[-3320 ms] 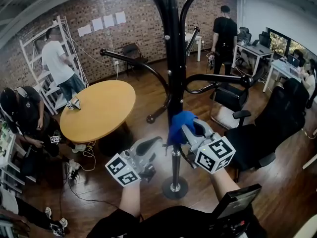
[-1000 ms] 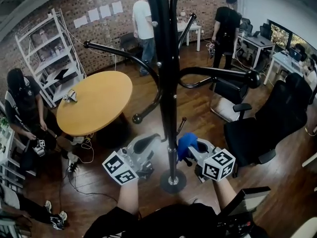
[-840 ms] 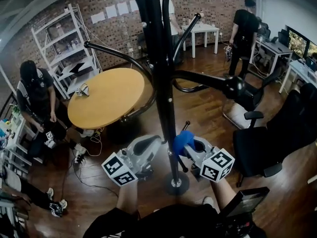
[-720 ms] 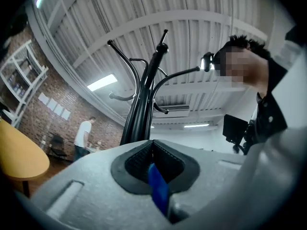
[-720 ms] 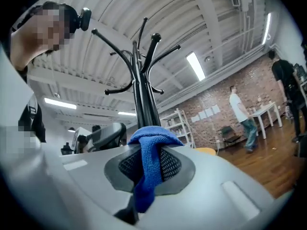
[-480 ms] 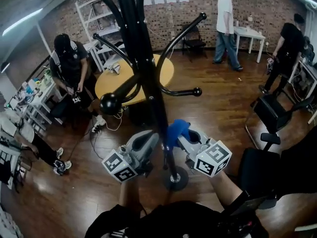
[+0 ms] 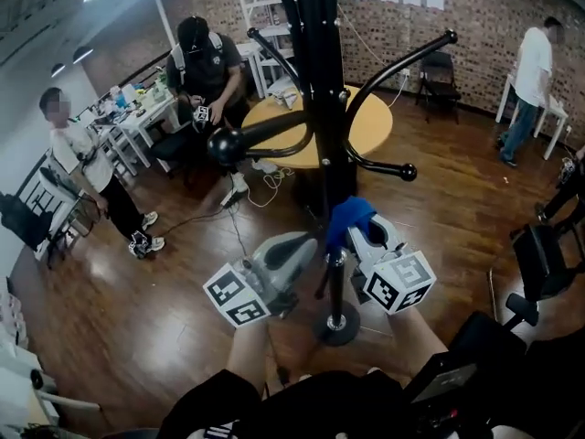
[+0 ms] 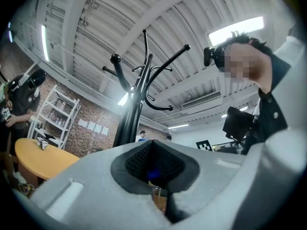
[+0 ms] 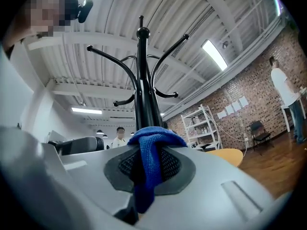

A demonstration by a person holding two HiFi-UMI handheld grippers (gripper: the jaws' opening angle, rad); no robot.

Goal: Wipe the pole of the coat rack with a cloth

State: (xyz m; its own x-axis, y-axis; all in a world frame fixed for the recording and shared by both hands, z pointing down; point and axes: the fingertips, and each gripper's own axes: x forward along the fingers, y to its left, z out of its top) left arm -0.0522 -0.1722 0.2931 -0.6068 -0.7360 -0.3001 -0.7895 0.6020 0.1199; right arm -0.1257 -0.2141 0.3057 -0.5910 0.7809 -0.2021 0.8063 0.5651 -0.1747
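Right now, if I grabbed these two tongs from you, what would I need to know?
Right tongs: shut on the blue cloth, held at the coat rack pole, low down above the base.
Left tongs: shut, empty, by the pole's other side.
Done: cloth gripped and at the pole; how much is wiped doesn't show.
To do: probably rub the cloth along the pole.
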